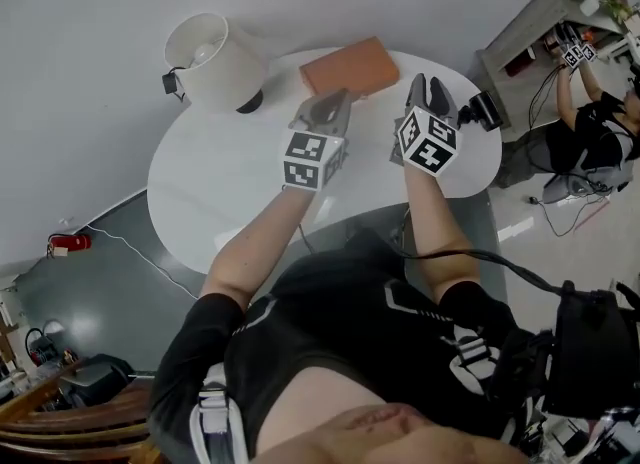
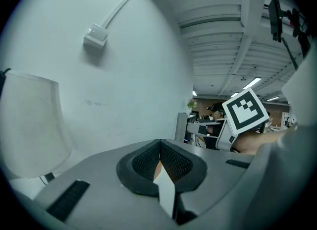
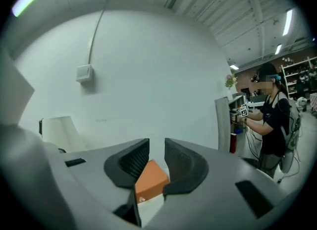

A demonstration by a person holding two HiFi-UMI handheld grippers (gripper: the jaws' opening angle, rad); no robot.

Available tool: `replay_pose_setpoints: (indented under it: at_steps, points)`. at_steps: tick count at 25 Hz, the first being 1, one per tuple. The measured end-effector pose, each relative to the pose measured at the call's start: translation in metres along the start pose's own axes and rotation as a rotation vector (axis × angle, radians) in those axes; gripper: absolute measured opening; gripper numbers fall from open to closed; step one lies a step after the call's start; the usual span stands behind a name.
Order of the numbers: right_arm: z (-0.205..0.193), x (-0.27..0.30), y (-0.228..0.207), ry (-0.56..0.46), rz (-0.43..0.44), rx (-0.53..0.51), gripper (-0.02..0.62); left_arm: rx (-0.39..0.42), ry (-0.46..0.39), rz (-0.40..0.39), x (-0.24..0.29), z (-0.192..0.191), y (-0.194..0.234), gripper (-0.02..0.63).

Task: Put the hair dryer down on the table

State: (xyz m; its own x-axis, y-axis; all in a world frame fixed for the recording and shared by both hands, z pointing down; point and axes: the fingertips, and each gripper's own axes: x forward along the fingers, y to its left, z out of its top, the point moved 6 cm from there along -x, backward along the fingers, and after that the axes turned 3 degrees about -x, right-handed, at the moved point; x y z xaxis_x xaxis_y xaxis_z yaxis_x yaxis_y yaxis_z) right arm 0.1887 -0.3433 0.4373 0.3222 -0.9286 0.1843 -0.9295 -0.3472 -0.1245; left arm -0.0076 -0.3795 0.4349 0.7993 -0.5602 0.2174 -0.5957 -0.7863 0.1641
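Note:
The black hair dryer (image 1: 483, 110) lies at the right edge of the white round table (image 1: 220, 192), just right of my right gripper (image 1: 430, 90). That gripper hovers over the table with a small gap between its jaws (image 3: 156, 147) and nothing in it; the hair dryer does not show in its own view. My left gripper (image 1: 333, 104) is beside it to the left, pointing at an orange box (image 1: 350, 67). Its jaws (image 2: 159, 142) are pressed together and hold nothing. The right gripper's marker cube (image 2: 245, 111) shows in the left gripper view.
A white lamp (image 1: 215, 57) stands at the table's back left by the wall. The orange box (image 3: 151, 177) lies at the back middle. A grey cabinet (image 1: 530, 32) and another person (image 1: 590, 112) with grippers are off to the right. A cable runs from my right side.

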Motion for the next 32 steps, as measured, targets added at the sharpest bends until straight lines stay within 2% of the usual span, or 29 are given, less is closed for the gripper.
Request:
replay_pose_setpoints:
  at_steps: [2, 7, 15, 18, 24, 32]
  points:
    - [0.008, -0.011, 0.024, -0.021, 0.059, -0.008, 0.093, -0.002, -0.026, 0.021, -0.023, 0.005, 0.006, 0.032]
    - [0.022, -0.035, 0.077, -0.040, 0.212, -0.001, 0.072, 0.010, -0.062, 0.093, -0.076, 0.015, 0.020, 0.032]
    - [0.038, -0.076, 0.158, -0.133, 0.416, -0.188, 0.052, -0.031, -0.158, 0.216, -0.165, 0.031, 0.050, 0.032]
    - [0.038, -0.092, 0.185, -0.125, 0.514, -0.194, 0.050, -0.012, -0.191, 0.271, -0.197, 0.037, 0.057, 0.032]
    - [0.039, -0.124, 0.219, -0.150, 0.642, -0.268, 0.048, 0.015, -0.262, 0.364, -0.251, 0.040, 0.057, 0.032]
    - [0.034, -0.150, 0.240, -0.125, 0.771, -0.264, 0.043, 0.000, -0.300, 0.446, -0.296, 0.032, 0.055, 0.032]
